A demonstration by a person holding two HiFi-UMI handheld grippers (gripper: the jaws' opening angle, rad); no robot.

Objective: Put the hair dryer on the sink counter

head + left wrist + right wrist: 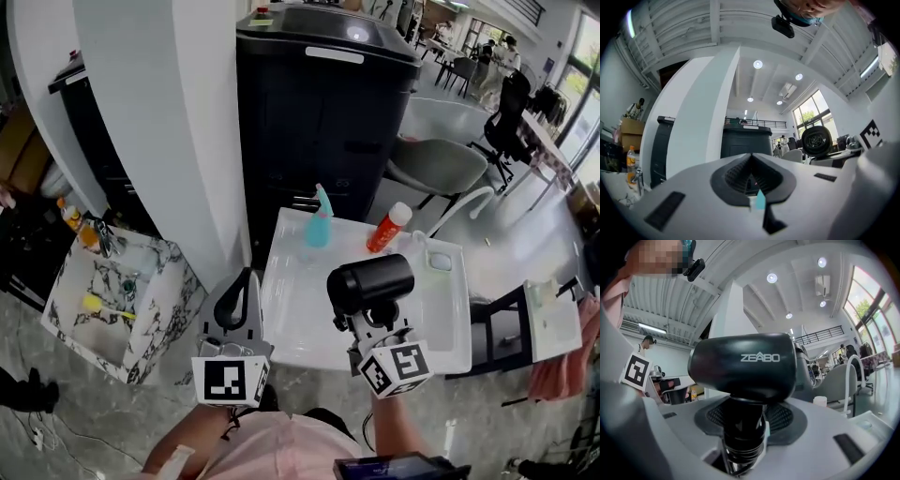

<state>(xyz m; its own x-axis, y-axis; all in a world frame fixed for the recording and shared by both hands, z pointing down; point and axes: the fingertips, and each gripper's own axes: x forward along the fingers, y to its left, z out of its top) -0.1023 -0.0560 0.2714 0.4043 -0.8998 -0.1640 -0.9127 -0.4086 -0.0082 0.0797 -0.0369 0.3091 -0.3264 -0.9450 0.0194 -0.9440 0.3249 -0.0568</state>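
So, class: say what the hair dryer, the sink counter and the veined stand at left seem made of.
Hair dryer: likely moulded plastic, satin black, soft highlights, printed lettering.
Sink counter: perhaps glazed ceramic, smooth glossy white.
Veined stand: marble or marble-look surface, white with dark veins; which, I cannot tell.

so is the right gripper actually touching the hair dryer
Touching. The right gripper view shows the right gripper with its jaws clamped on the black handle of the hair dryer.
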